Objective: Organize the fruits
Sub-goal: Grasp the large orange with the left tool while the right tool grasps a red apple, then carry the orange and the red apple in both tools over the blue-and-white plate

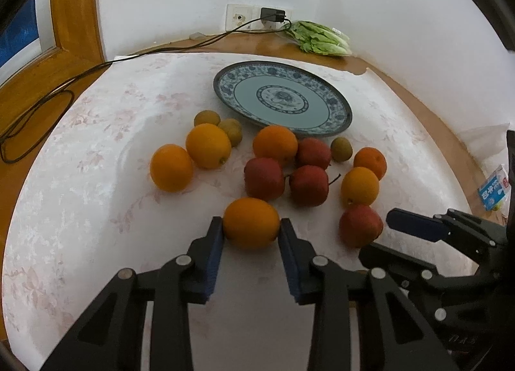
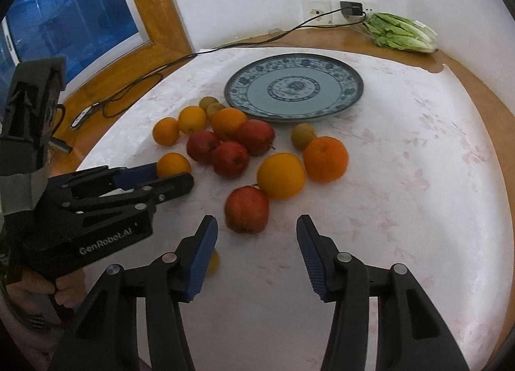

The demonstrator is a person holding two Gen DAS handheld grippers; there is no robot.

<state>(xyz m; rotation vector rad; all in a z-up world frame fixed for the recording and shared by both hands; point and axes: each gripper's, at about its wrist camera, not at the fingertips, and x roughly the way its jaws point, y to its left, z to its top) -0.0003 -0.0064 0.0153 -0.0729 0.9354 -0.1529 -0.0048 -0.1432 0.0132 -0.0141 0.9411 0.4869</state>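
- The left claw (image 1: pixel 251 229) has both blue pads pressed on a smooth oval orange (image 1: pixel 251 223), its long axis lying crosswise between them.
- The right claw (image 2: pixel 257 232) stands open, a red apple (image 2: pixel 247 209) just ahead of its tips, untouched.
- The blue-patterned round ceramic plate (image 1: pixel 338 103) at twelve o'clock is bare.
- Loose oranges, apples and small brownish fruits crowd the white-clothed bench (image 1: pixel 80 177) between.

Left gripper (image 1: pixel 251 226) pitched down, both pads (image 1: pixel 215 255) pressed on the sides of an orange (image 1: pixel 251 222). Right gripper (image 2: pixel 257 235) also pitched down, jaws apart, fingers (image 2: pixel 201 255) clear of contact, nothing held. A hand (image 2: pixel 48 287) grips the left gripper's handle at lower left of the right wrist view.
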